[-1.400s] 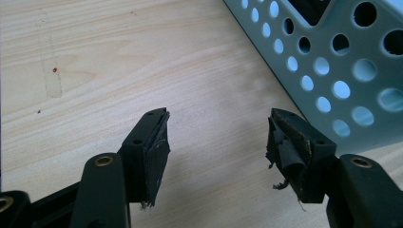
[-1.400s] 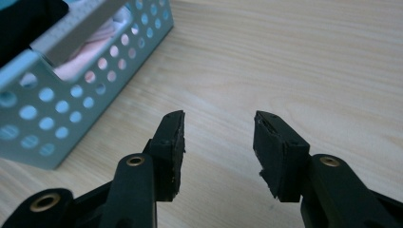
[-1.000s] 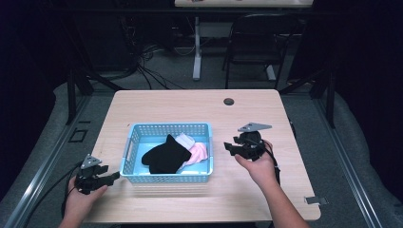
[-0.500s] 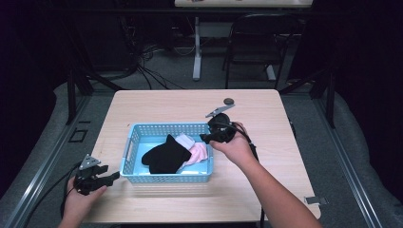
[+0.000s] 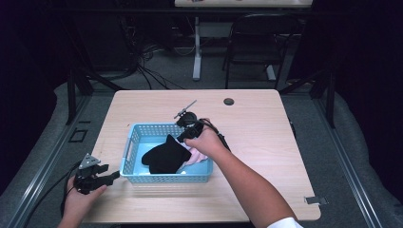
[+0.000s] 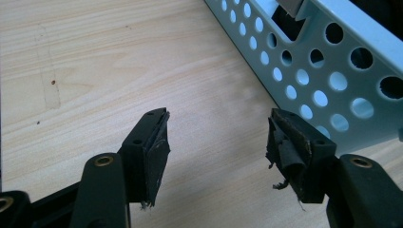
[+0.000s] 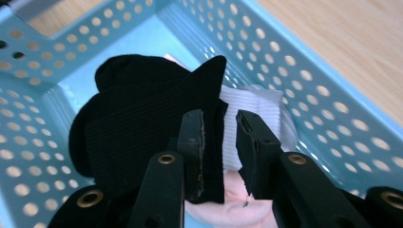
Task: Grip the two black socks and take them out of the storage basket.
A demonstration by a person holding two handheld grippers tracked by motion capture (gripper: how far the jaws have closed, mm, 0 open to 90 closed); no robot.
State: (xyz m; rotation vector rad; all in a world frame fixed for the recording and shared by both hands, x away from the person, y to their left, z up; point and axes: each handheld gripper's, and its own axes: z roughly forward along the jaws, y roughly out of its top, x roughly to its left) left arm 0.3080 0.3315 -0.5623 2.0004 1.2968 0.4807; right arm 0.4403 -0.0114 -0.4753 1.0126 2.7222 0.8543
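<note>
A black sock [image 7: 142, 123] lies in the blue basket [image 5: 142, 176], which sits on the table [image 5: 294, 142] toward the person's left. In the high view the sock [image 5: 164, 159] covers the middle of the basket floor, one pointed corner sticking up toward the far wall. Beside it, on the basket's right side, lie a white ribbed cloth [image 7: 259, 111] and a pink cloth [image 7: 233, 209]; the pink cloth [image 5: 197, 156] shows at the sock's right edge from above. How many pieces lie under the sock cannot be told.

The right gripper [image 7: 219, 156] reaches into the basket from its far right corner. Its jaws have just been closing and now stand narrow, with the sock's upright edge and a strip of the white cloth in the gap between them. One pad sits against the black fabric; whether both pads press on it cannot be told. In the high view this gripper [image 5: 187, 129] hangs over the basket's far rim.

The left gripper [image 6: 216, 142] rests low over the bare table just outside the basket's left wall [image 6: 332, 66], its jaws wide apart with nothing between them. From above it [image 5: 107, 179] sits near the basket's near left corner.
</note>
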